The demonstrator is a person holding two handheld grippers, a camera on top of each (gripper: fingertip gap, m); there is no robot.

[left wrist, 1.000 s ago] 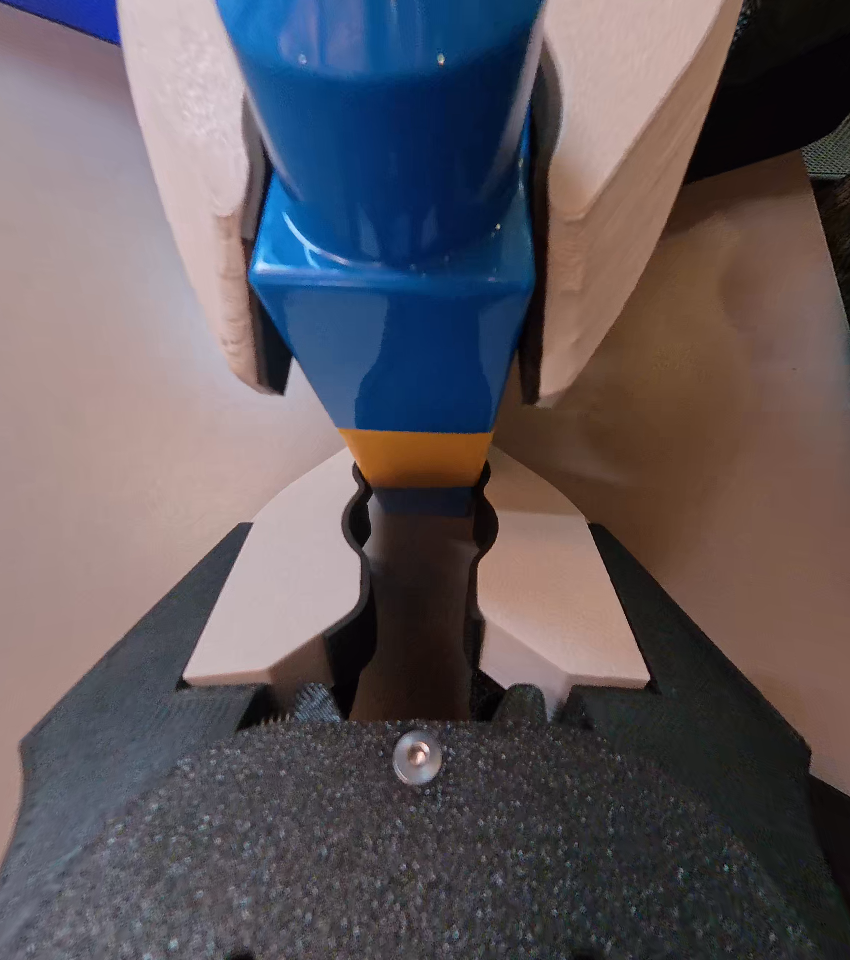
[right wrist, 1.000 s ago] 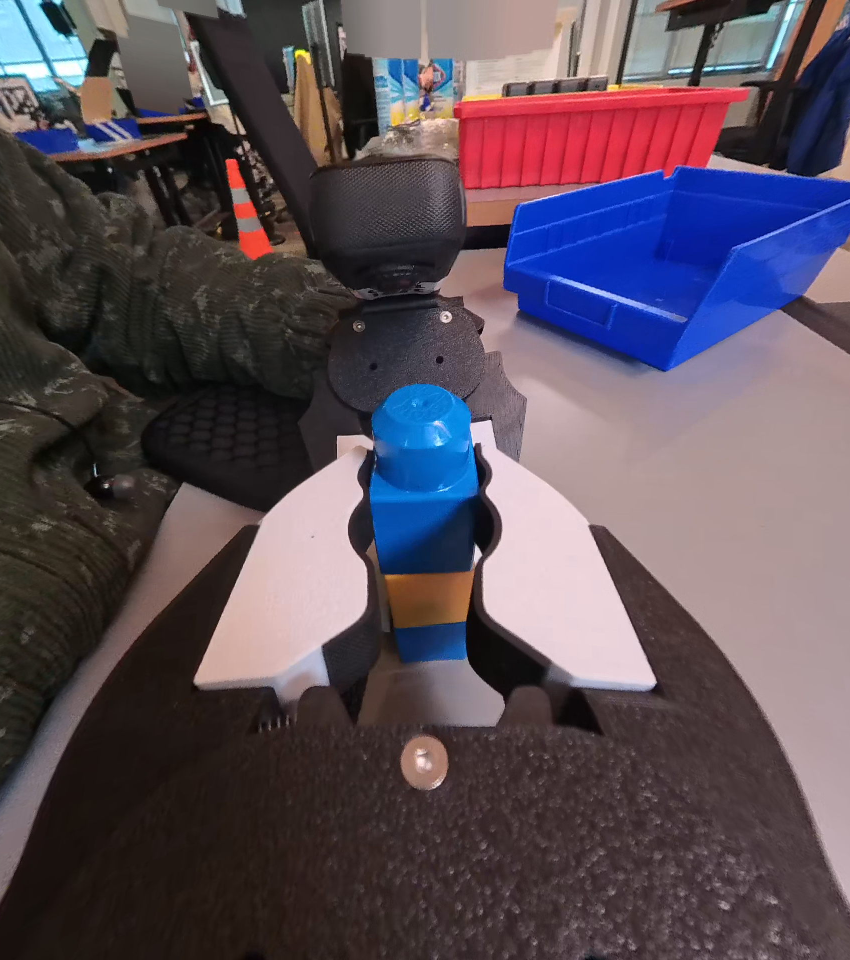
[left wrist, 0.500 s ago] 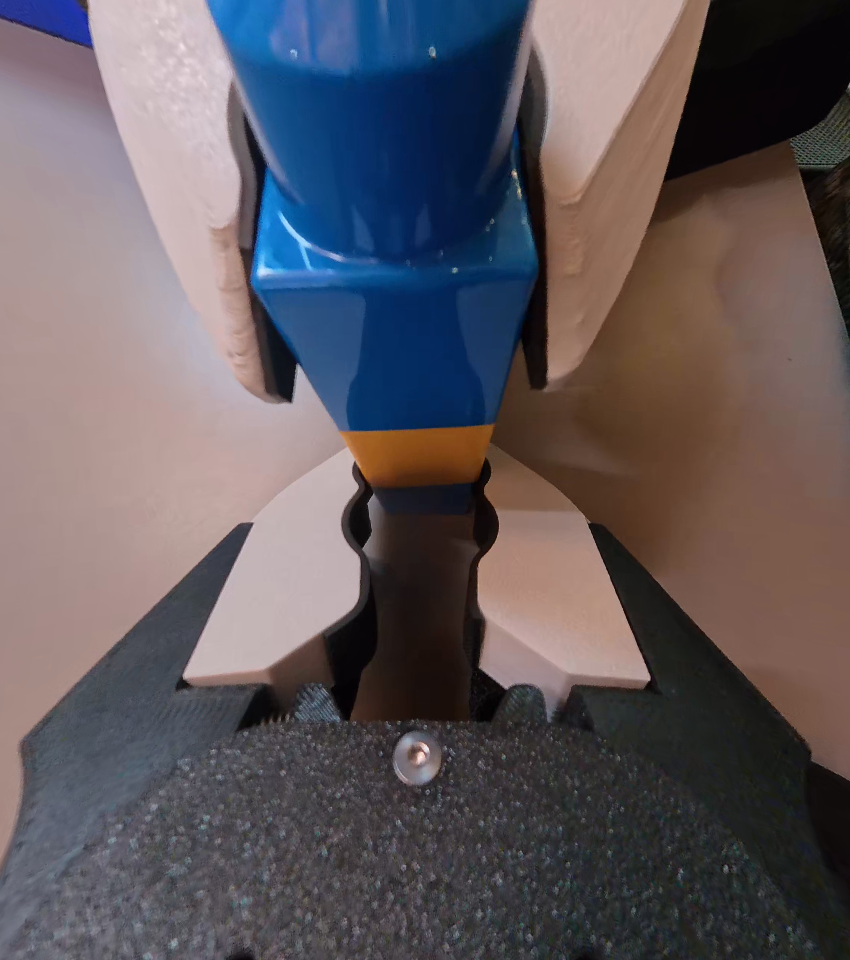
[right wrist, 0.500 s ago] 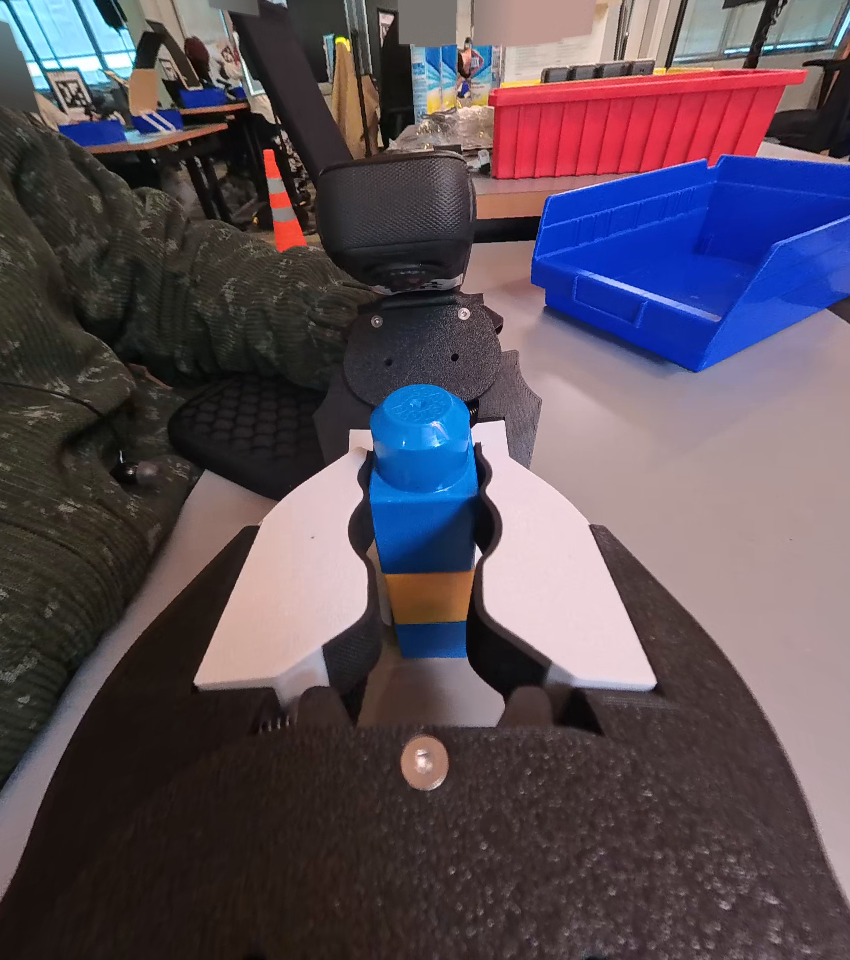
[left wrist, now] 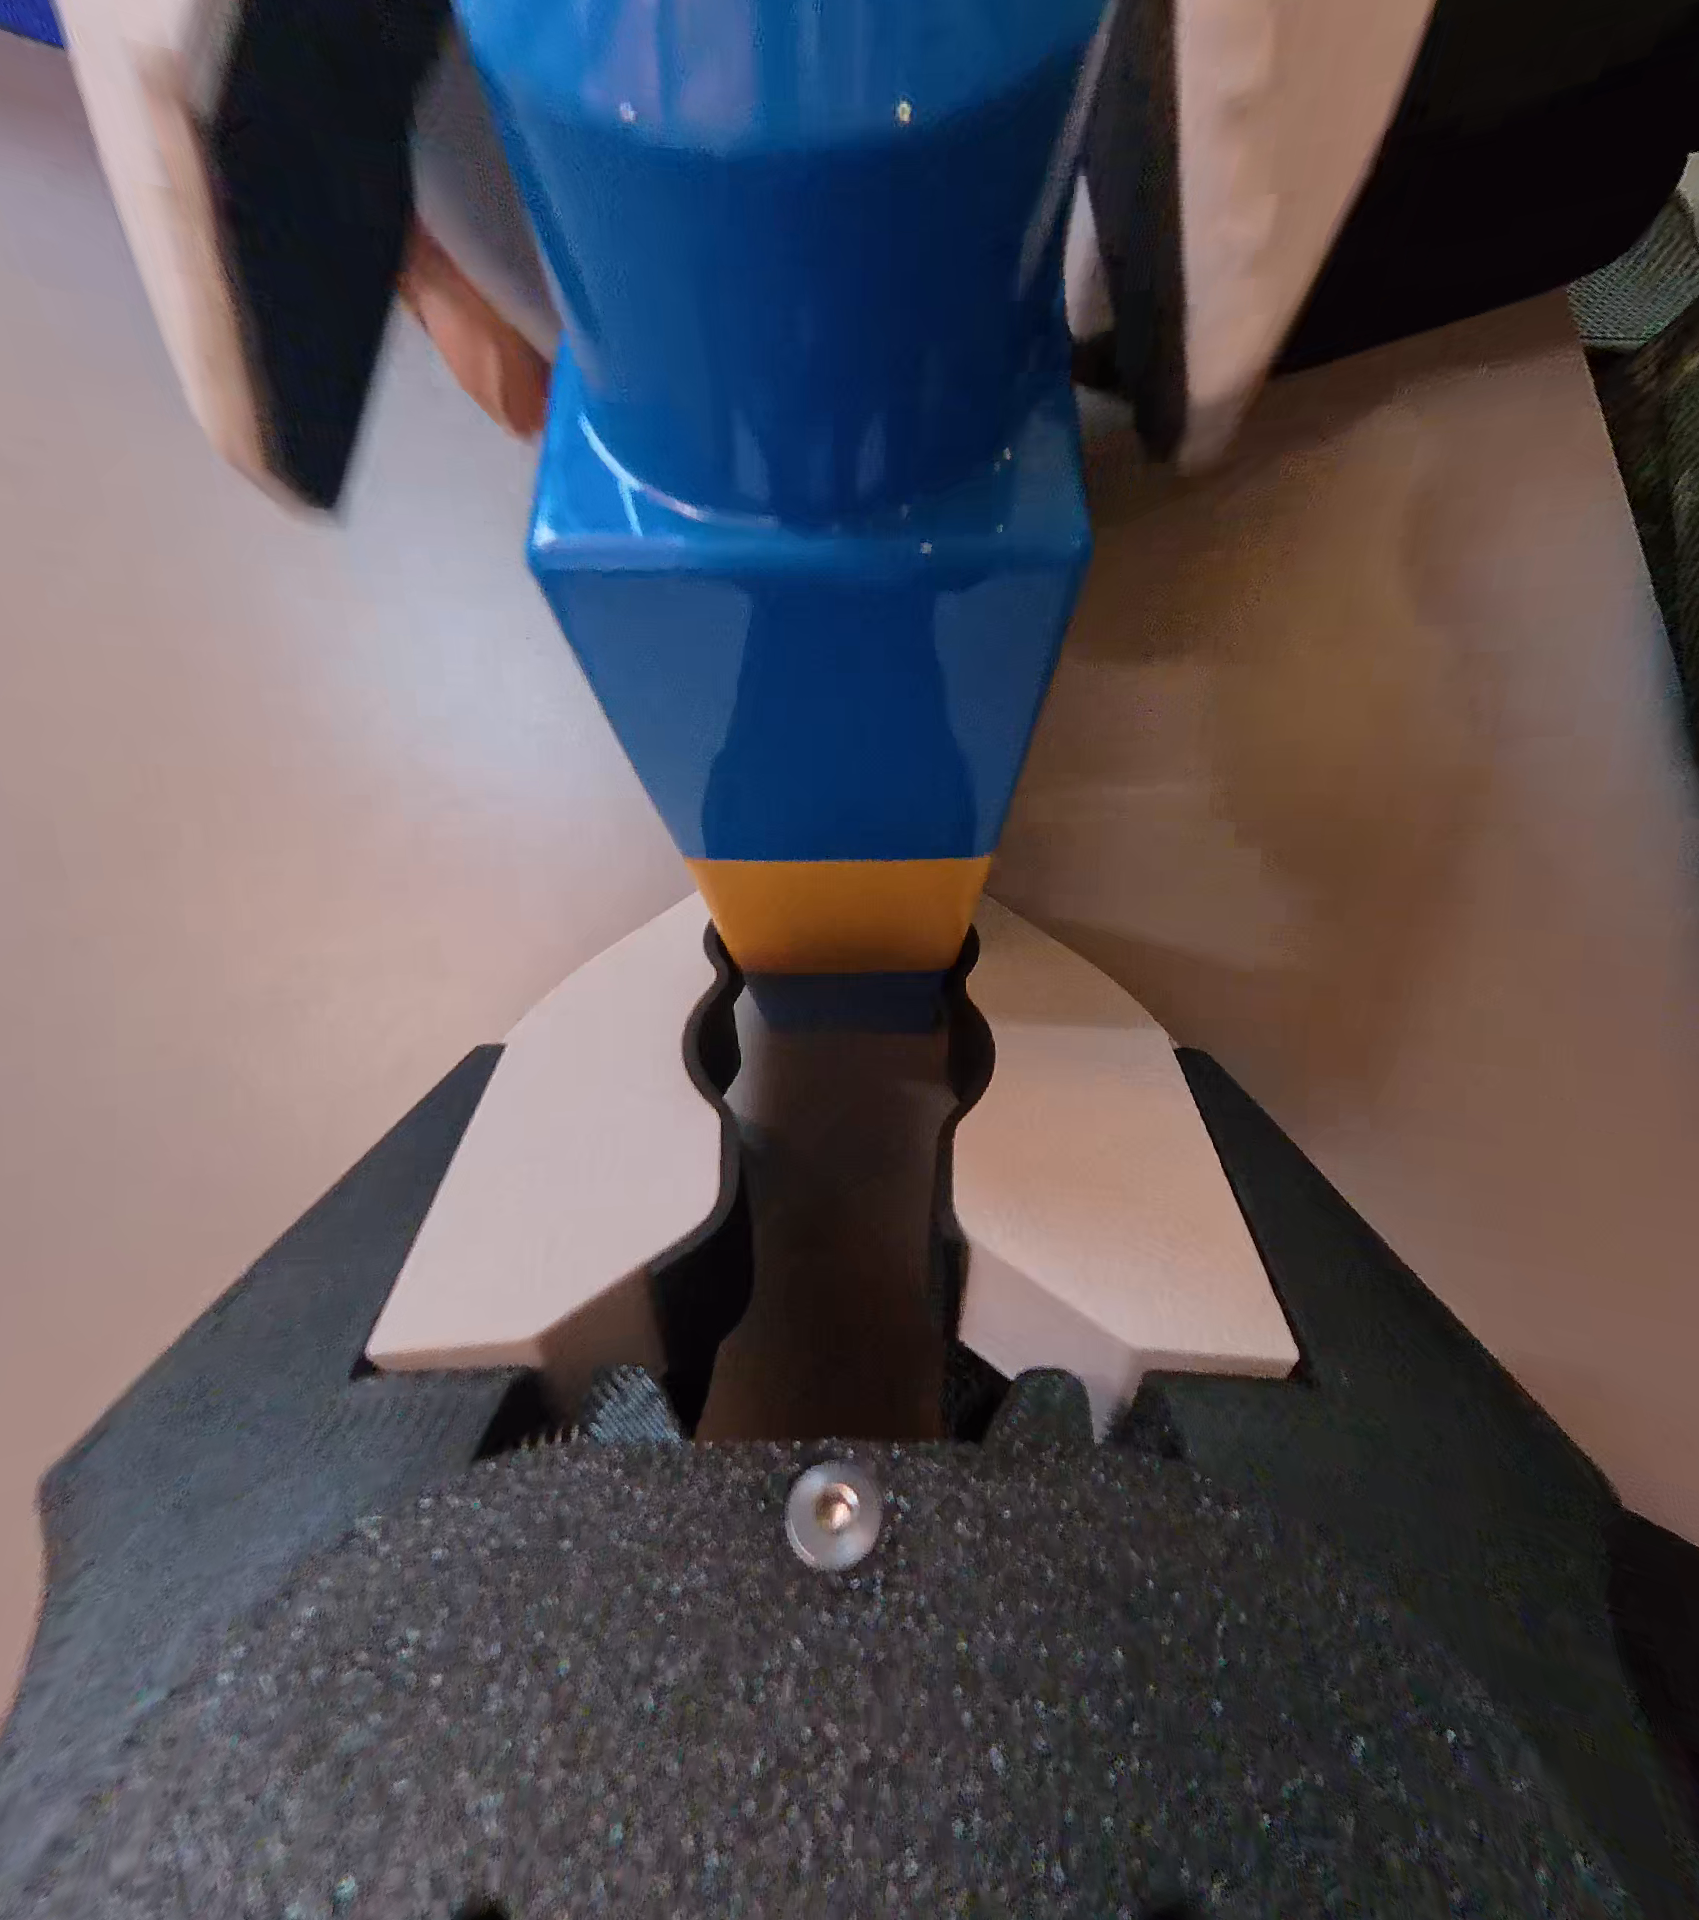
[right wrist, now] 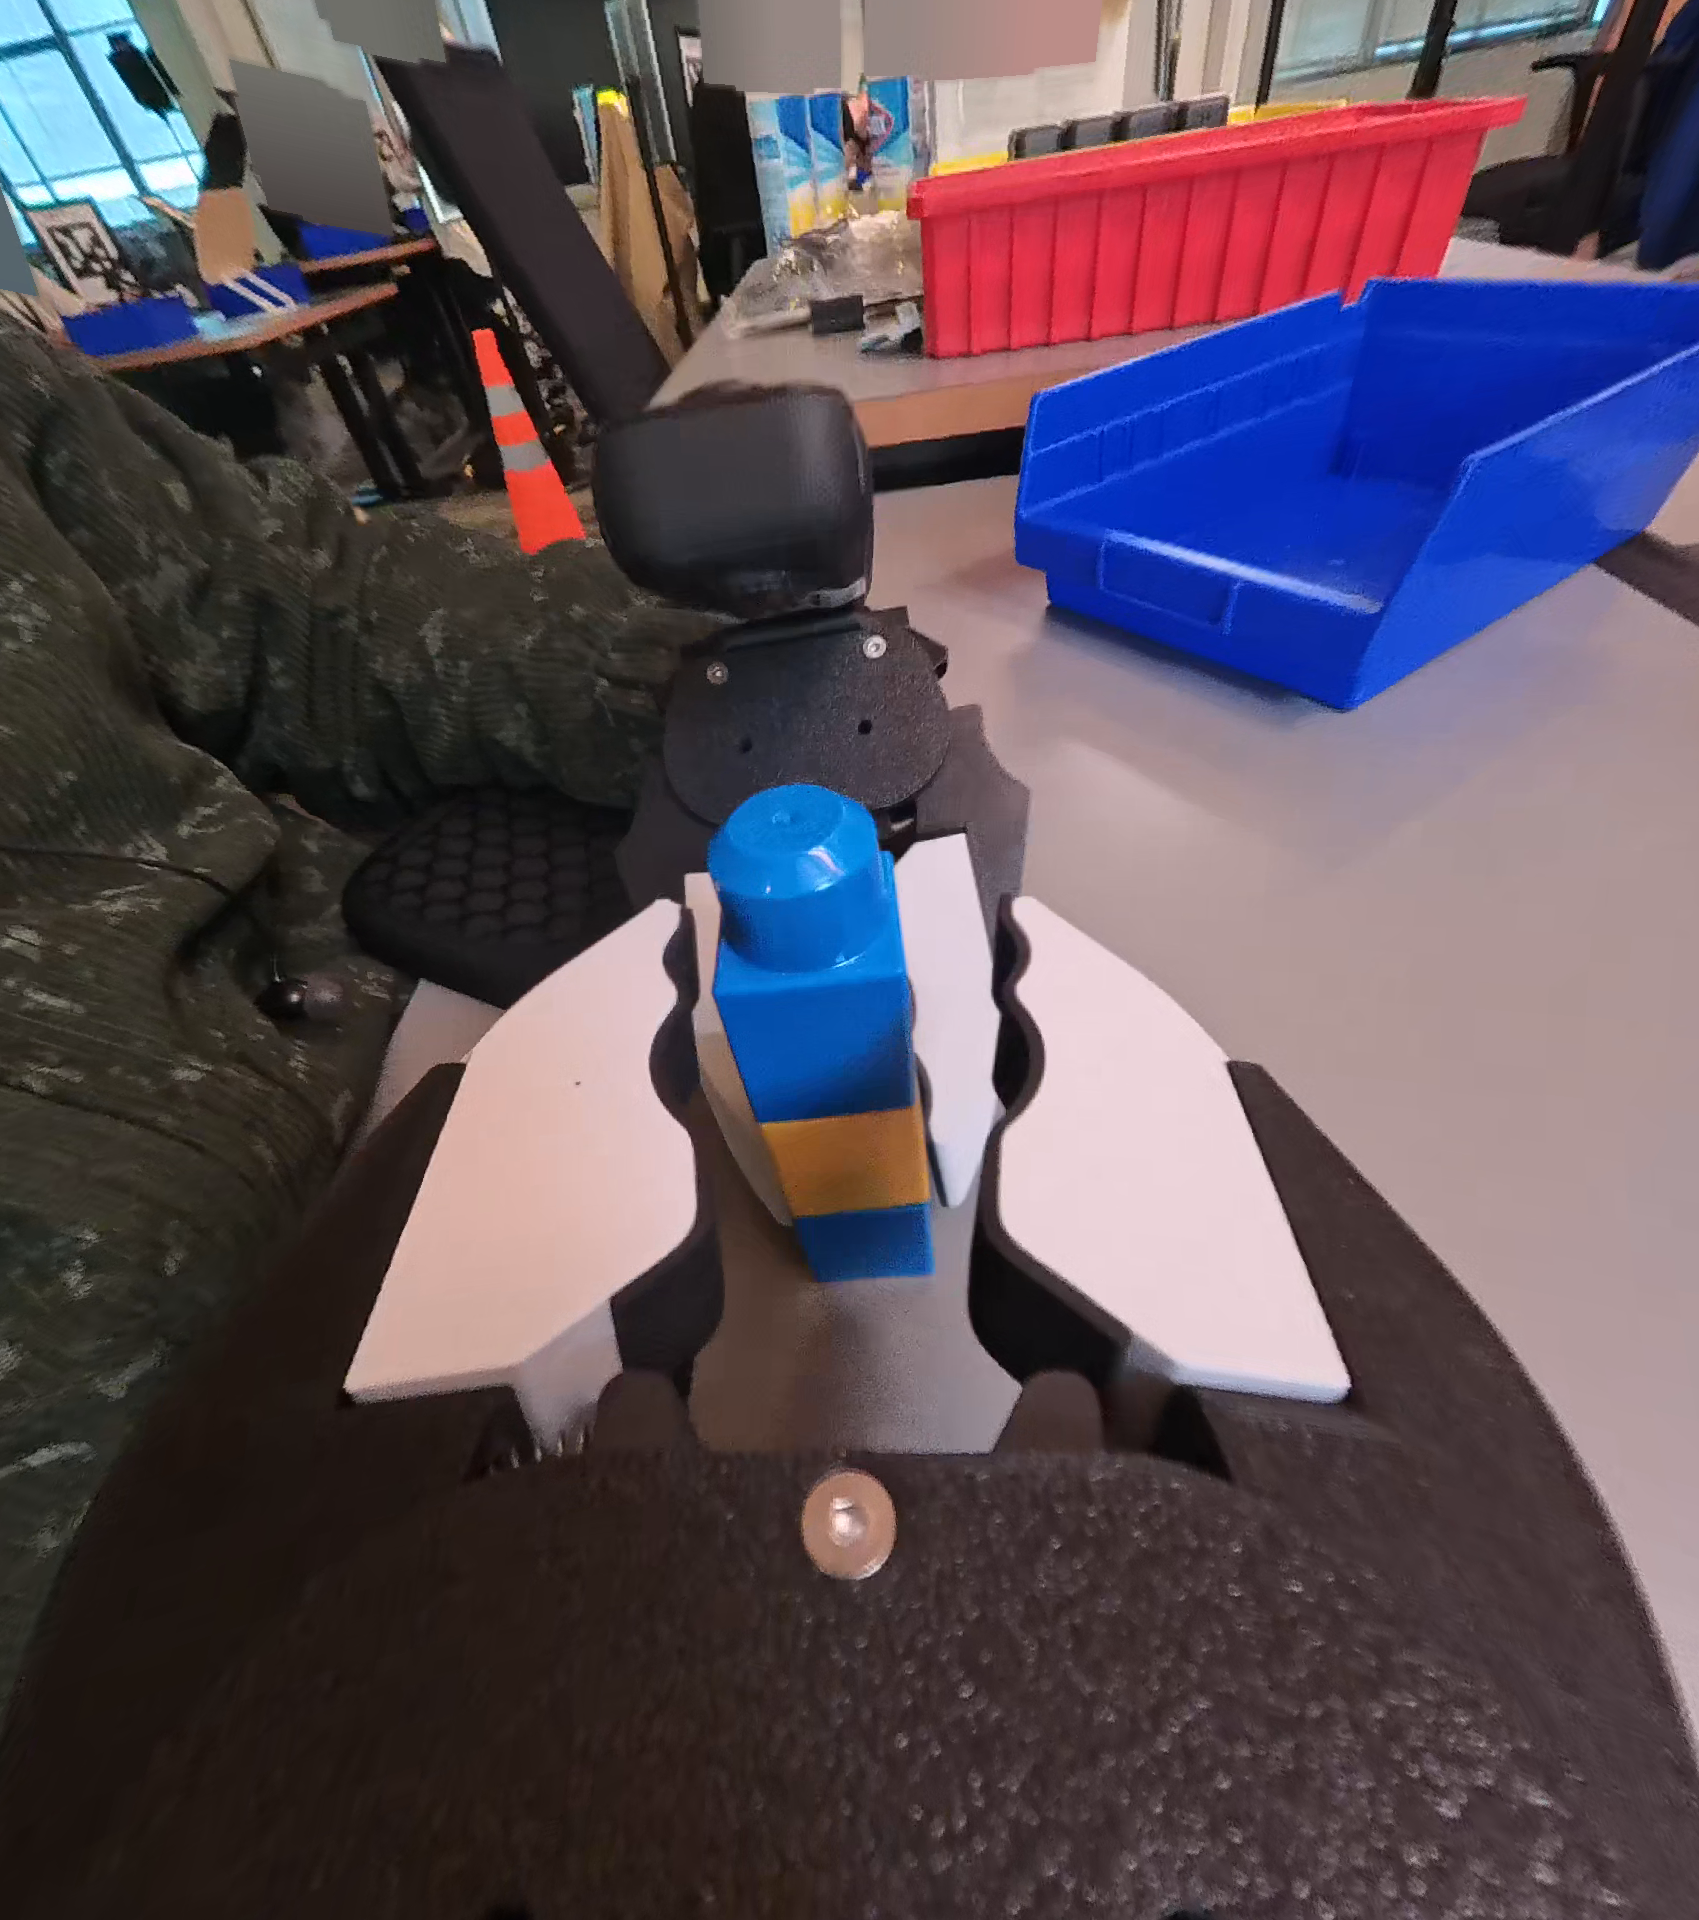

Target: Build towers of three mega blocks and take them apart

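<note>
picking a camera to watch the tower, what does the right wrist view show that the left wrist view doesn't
Only the right wrist view shows the blue bin, red bin, orange cone and the left gripper's body behind the tower.

Only the left wrist view shows a fingertip behind the top block, and the left gripper shut on the tower's base.

Both show the blue-yellow-blue tower, the open right gripper, the table and a green sleeve.

Top blue block's stud (left wrist: 803,208) cut off by the left wrist view's upper edge; right claw (left wrist: 720,260) fingers there motion-blurred and cropped; bottom blue block (left wrist: 840,1003) mostly hidden between left claw (left wrist: 840,977) fingers.
</note>
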